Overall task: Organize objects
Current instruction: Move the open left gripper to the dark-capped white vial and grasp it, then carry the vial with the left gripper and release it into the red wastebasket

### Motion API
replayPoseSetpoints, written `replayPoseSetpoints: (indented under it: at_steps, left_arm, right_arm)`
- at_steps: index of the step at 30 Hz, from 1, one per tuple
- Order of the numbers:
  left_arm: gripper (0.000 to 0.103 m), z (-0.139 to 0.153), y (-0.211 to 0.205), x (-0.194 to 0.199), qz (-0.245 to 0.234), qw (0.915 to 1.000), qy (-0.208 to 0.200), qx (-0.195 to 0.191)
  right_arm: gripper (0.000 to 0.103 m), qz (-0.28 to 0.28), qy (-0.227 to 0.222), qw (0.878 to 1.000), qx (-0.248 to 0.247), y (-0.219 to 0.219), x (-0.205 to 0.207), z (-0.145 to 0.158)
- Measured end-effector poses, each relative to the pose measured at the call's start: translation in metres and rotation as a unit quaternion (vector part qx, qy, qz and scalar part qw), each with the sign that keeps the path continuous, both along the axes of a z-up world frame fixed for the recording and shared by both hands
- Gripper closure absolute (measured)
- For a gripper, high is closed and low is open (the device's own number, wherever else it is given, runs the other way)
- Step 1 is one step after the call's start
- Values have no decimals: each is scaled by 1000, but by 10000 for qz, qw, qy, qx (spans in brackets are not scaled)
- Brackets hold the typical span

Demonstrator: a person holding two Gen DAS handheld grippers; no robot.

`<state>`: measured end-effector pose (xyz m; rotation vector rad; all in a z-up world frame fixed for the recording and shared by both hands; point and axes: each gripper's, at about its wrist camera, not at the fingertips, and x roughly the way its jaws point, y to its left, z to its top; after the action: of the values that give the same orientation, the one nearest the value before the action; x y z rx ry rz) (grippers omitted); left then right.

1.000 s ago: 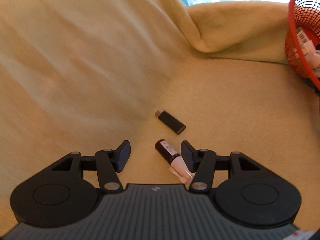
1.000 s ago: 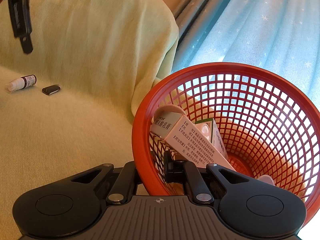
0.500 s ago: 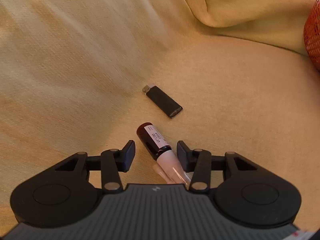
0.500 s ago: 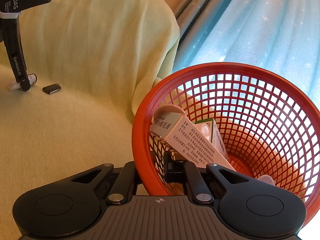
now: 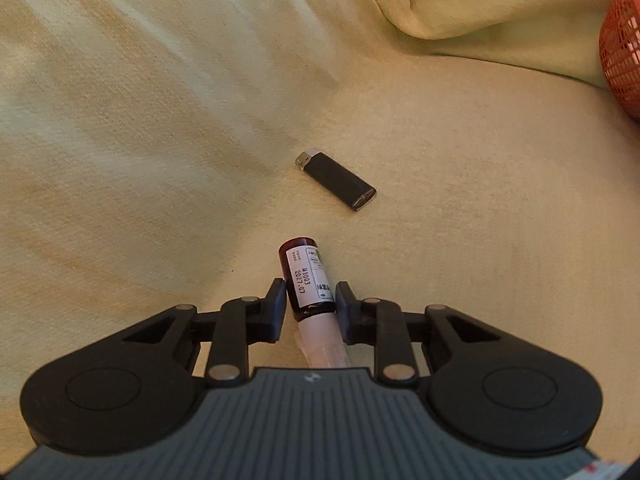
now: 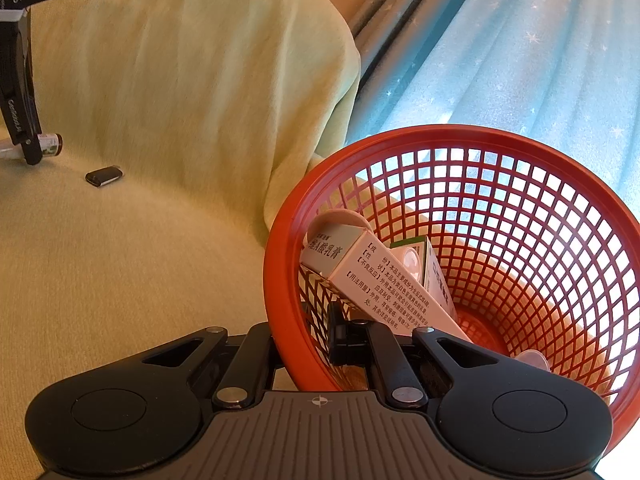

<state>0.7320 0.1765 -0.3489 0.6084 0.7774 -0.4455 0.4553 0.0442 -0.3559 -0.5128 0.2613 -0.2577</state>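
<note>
A small dark bottle (image 5: 307, 280) with a white label and white cap lies on the yellow-green sofa cover. My left gripper (image 5: 310, 294) is shut on the bottle, one finger on each side of it. It also shows far left in the right wrist view (image 6: 50, 144). A black lighter (image 5: 338, 180) lies just beyond the bottle, also seen in the right wrist view (image 6: 103, 176). My right gripper (image 6: 304, 336) is shut on the rim of the red mesh basket (image 6: 276, 240), one finger outside and one inside.
The basket holds a white medicine box (image 6: 372, 276), a green-and-white box (image 6: 432, 272) and other small items. The sofa backrest (image 6: 192, 64) rises behind the seat. A blue star-patterned curtain (image 6: 520, 60) hangs to the right. The basket edge (image 5: 620, 48) shows at the left wrist view's right.
My left gripper came down and forward over the bottle and its fingers closed onto it. The right gripper and basket have not moved.
</note>
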Motion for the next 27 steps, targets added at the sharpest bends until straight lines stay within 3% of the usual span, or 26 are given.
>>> replayPoseSetpoints:
  at_steps: [16, 27]
  left_arm:
    - [84, 49, -12, -36, -480, 9980, -399, 133]
    - [84, 77, -43, -72, -1099, 9910, -748, 181]
  right_arm:
    - [100, 6, 8, 10000, -8, 0, 0, 0]
    - [100, 8, 9, 10000, -10, 0, 0, 0]
